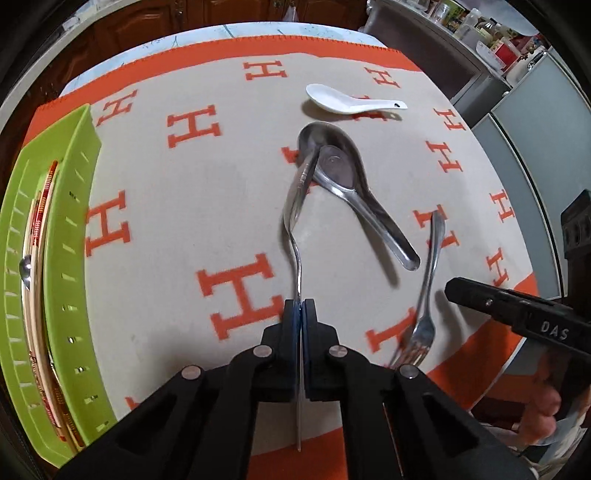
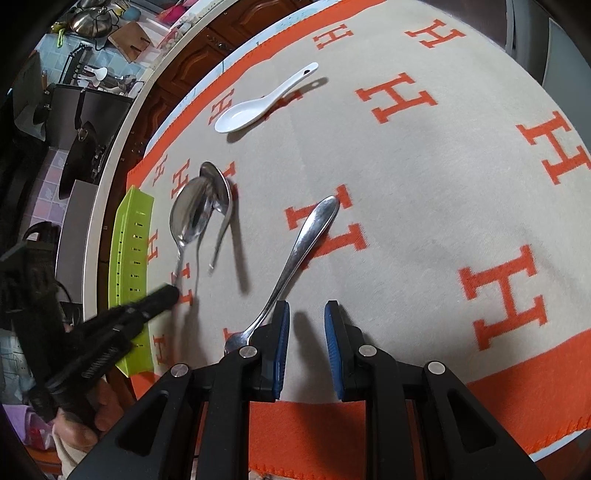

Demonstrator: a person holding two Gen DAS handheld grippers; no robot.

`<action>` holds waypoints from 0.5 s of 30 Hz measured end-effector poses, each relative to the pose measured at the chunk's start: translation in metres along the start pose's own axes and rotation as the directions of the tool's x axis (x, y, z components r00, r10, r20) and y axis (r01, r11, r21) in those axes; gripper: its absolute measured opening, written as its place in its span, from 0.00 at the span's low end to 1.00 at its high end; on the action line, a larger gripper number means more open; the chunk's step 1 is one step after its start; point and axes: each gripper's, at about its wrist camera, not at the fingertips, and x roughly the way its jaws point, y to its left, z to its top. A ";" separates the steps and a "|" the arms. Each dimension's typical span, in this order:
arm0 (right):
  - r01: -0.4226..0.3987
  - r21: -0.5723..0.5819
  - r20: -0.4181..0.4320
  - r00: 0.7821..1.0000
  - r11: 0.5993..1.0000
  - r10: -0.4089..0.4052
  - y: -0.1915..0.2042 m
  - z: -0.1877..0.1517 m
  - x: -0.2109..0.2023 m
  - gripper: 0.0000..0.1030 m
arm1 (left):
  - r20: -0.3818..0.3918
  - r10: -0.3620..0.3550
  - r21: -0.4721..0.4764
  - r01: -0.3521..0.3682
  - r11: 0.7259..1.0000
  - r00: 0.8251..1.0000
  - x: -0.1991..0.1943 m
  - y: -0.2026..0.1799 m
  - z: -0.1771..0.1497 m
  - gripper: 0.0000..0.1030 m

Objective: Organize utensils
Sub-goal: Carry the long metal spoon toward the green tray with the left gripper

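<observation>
Spoon [image 1: 295,206] clamped in left gripper [image 1: 300,314]

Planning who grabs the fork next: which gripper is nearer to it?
Right. The right gripper hovers open right beside the fork; the left gripper, holding a spoon, is farther off.

I'm working in a home kitchen. Far left of my right jaws a steel pot lid [image 2: 90,20] and wooden cutting board [image 2: 129,38] sit; dark carved wooden cabinets [image 2: 195,62] lie beyond them.
</observation>
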 end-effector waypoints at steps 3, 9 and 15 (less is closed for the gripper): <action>0.010 -0.007 0.001 1.000 1.000 -0.010 0.004 -0.001 0.002 0.19 | -0.004 -0.009 0.005 0.009 1.000 1.000 0.000 0.001 -0.001 0.00; 0.017 -0.009 -0.002 1.000 1.000 -0.017 0.008 0.000 0.005 0.19 | -0.046 0.003 0.023 -0.002 1.000 0.999 0.015 -0.002 0.004 0.01; 0.011 -0.006 -0.003 1.000 1.000 -0.012 0.006 0.001 0.004 0.19 | -0.044 0.021 0.023 -0.020 1.000 0.999 0.016 -0.006 0.006 0.00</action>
